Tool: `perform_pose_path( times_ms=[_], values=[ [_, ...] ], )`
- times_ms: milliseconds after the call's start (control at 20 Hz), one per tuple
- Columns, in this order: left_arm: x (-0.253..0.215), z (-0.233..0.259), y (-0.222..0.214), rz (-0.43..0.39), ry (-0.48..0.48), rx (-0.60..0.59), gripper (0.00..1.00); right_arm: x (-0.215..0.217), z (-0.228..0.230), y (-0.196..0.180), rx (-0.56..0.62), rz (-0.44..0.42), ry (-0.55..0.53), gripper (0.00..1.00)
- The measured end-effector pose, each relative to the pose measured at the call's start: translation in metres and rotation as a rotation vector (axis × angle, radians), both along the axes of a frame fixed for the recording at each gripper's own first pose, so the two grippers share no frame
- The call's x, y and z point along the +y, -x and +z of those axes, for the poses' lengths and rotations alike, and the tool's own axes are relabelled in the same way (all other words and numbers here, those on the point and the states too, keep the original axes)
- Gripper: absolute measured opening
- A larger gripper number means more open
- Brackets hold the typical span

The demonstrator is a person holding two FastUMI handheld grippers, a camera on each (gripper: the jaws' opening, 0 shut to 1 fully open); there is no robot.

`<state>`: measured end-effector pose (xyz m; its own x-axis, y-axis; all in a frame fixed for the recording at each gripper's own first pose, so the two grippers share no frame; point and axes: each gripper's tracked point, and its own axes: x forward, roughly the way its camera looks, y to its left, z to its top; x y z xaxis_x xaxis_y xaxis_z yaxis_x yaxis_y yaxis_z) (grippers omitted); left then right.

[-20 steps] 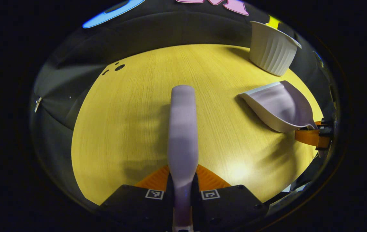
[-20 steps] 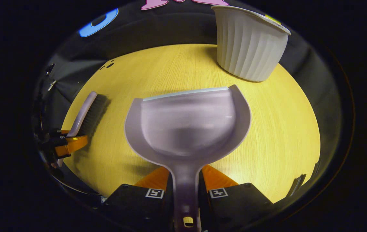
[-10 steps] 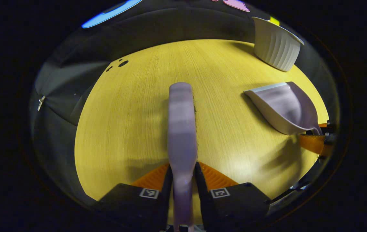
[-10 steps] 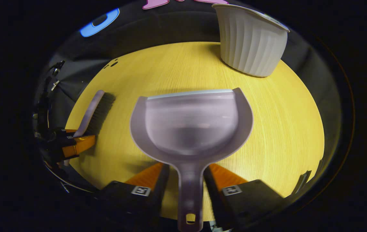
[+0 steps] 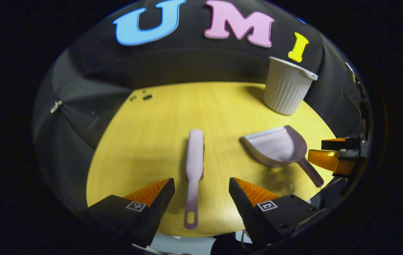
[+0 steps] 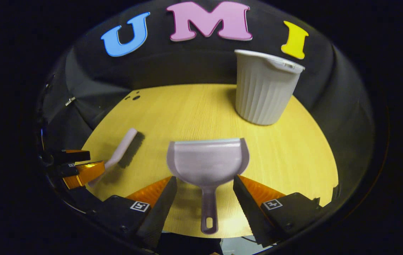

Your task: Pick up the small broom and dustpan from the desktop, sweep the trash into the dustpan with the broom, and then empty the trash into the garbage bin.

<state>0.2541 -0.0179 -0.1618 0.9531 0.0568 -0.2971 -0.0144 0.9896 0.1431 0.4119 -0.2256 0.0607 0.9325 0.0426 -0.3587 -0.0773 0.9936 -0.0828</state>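
Broom [image 5: 194, 166] and dustpan [image 6: 208, 164] both lay flat on the yellow wooden desk [image 5: 159, 117], each free of any grasp. In the left gripper view, the left gripper [image 5: 201, 191] had its two fingers spread wide, one on either side of the broom's handle and not touching it. The broom pointed away from the camera, its handle end with the hanging hole nearest. To its right lay the dustpan, its handle angled toward the right gripper, which showed at the far right edge of that view.

In the right gripper view, the right gripper [image 6: 205, 187] was likewise released, fingers apart on both sides of the dustpan's handle with a gap on each side. The dustpan's scoop opened away from the camera, toward the back of the desk. A white ribbed garbage bin [image 6: 263, 88] stood upright behind it, near the desk's far right edge and well apart from the dustpan. At the left of that view the broom lay at a slant, its handle beside the left gripper. A few small dark bits [image 6: 134, 96] sat near the desk's far left edge; what they were could not be told.
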Motion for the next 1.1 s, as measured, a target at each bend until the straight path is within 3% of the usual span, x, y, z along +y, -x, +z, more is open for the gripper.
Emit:
perform_pose_path(
  times_ms=[350,650,950,1100],
  values=[
    [-0.023,0.095,0.072,-0.044,-0.097,-0.348,0.98,0.031,0.103,0.06,-0.291,0.029,-0.029,0.99],
    [-0.052,0.123,0.117,-0.103,-0.017,-0.454,0.98,0.032,0.158,0.113,-0.573,-0.015,-0.026,0.99],
    [-0.065,0.141,0.127,-0.154,-0.023,-0.525,0.98,0.021,0.169,0.137,-0.621,-0.048,0.033,1.0],
    [-0.06,0.145,0.12,-0.151,-0.032,-0.518,0.98,0.02,0.165,0.133,-0.589,-0.05,0.043,1.0]
  ],
)
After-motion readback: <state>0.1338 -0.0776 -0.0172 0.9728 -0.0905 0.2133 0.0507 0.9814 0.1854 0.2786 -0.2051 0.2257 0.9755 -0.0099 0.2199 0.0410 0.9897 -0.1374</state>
